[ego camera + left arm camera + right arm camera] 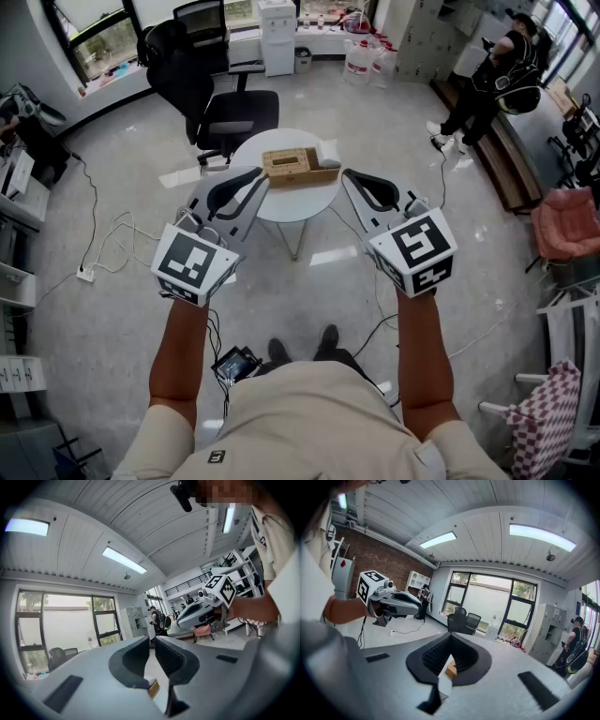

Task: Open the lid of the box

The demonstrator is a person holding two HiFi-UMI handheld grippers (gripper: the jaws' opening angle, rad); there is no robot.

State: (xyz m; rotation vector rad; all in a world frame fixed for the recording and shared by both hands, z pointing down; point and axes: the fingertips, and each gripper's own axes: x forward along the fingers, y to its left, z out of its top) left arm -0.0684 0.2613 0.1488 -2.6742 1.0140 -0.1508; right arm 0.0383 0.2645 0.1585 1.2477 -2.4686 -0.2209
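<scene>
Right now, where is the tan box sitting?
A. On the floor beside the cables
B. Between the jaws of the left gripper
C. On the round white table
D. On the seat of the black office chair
C: in the head view the tan box rests on top of the round white table, not on the floor or a seat.

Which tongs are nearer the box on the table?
Left, narrowly: in the head view the left tongs overlap the box's left end; the right tongs show a gap off its right end.

Box point(451, 669) mostly behind right tool point(451, 638) (mere sliver)
</scene>
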